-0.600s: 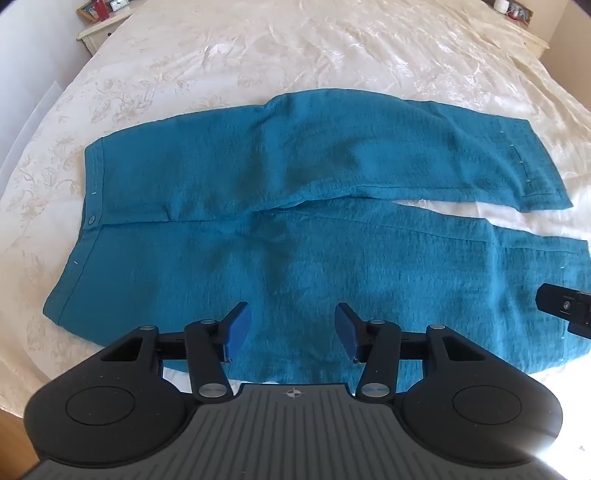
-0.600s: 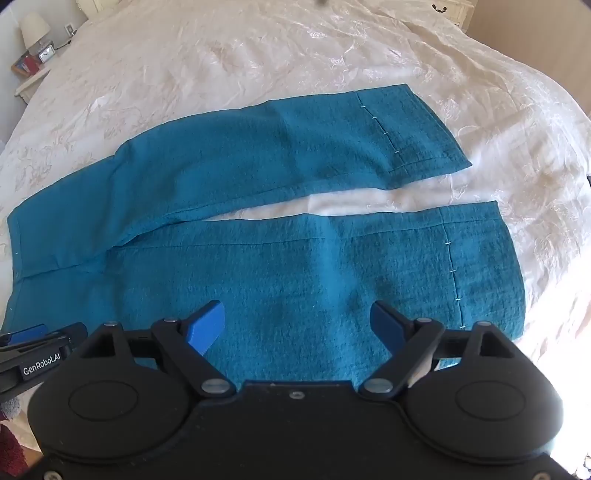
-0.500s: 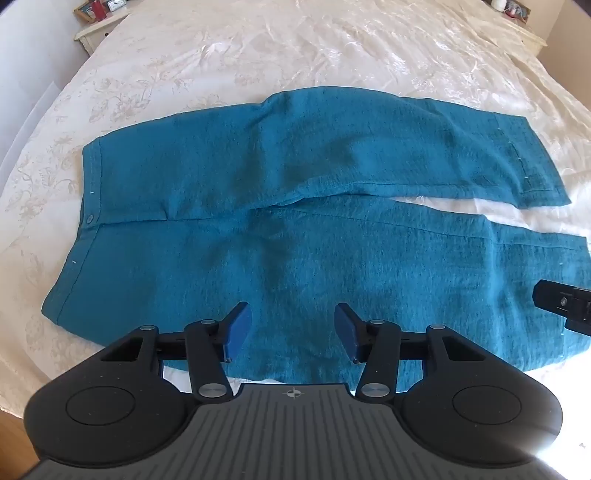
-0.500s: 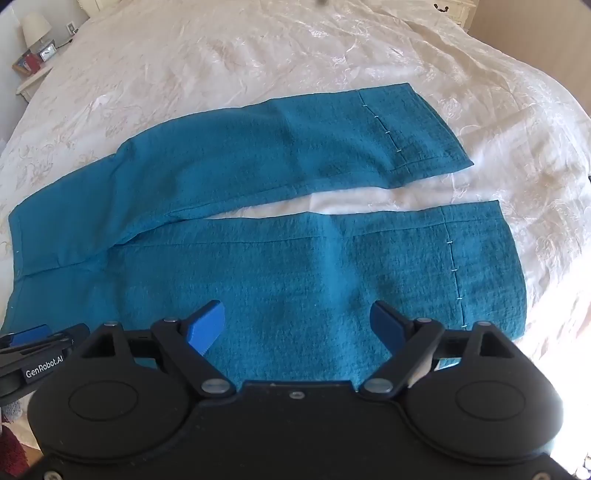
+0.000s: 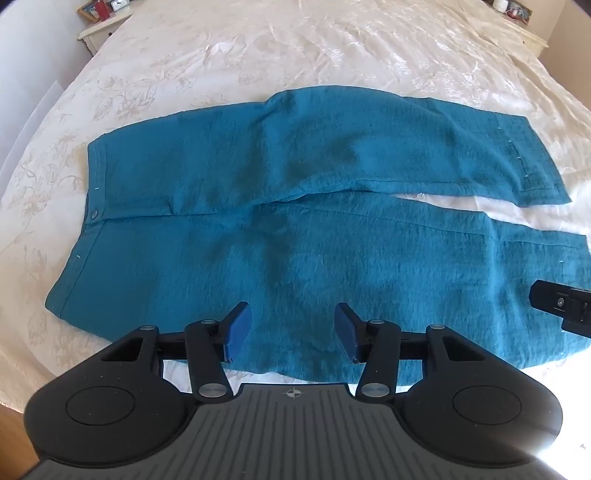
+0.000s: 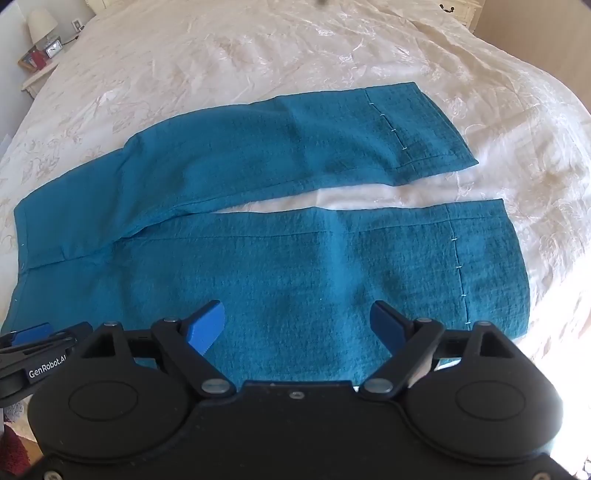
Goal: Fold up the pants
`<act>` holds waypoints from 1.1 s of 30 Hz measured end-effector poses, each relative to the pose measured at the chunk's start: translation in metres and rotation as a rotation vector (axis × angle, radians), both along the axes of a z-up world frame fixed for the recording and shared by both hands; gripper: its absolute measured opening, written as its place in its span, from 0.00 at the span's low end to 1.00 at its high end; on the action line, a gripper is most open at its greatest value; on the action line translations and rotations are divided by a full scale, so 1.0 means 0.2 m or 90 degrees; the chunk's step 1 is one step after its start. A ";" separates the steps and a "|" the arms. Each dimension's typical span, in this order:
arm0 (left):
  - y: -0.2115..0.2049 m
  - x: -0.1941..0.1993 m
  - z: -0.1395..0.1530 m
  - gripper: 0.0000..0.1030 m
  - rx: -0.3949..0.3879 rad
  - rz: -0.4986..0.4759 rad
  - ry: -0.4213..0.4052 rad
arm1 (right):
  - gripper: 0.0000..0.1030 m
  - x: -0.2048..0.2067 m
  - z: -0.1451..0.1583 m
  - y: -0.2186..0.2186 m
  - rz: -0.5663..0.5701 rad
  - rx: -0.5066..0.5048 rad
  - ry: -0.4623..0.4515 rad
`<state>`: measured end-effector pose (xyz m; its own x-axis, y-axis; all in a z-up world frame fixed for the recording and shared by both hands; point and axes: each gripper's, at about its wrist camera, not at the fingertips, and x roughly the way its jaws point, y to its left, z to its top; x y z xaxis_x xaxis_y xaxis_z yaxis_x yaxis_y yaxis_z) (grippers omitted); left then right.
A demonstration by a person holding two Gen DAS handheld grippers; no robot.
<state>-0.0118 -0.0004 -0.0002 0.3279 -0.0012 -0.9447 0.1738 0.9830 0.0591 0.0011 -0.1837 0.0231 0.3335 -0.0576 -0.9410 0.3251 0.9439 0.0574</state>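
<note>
At the bottom of each frame a black housing hid the pants' near edge. The left hand-held gripper [image 5: 292, 332] stood narrowly parted, holding nothing; the right hand-held gripper [image 6: 297, 326] gaped wide, also holding nothing. Beyond them the teal pants [image 5: 295, 221] lay flat across the middle of the bed [image 5: 295, 48], waistband at the frame's left, the legs split by a white gap at right. Bare bedspread spread behind. A nightstand [image 5: 105, 22] was cut off at upper left, its items blurred.
</note>
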 end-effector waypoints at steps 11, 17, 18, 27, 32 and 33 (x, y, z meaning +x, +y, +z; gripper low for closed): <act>0.01 -0.02 0.00 0.48 -0.001 -0.005 0.004 | 0.85 -0.01 0.01 -0.02 0.003 0.007 0.002; 0.02 -0.02 0.00 0.48 -0.001 -0.005 0.007 | 0.85 -0.02 0.01 -0.01 0.004 0.007 0.000; 0.02 -0.02 0.00 0.48 -0.001 -0.005 0.007 | 0.85 -0.02 0.01 -0.01 0.003 0.008 0.000; 0.04 -0.02 0.00 0.48 -0.002 -0.005 0.008 | 0.85 -0.02 0.00 0.01 0.003 0.007 0.000; 0.06 -0.01 0.00 0.48 -0.004 -0.007 0.008 | 0.85 -0.03 0.00 0.05 0.000 0.005 -0.002; 0.06 0.00 0.00 0.48 -0.004 -0.007 0.009 | 0.85 -0.02 0.00 0.06 0.000 0.005 -0.002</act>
<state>-0.0123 0.0116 -0.0002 0.3149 -0.0107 -0.9491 0.1861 0.9812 0.0507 -0.0037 -0.1719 0.0221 0.3360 -0.0511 -0.9405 0.3255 0.9433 0.0650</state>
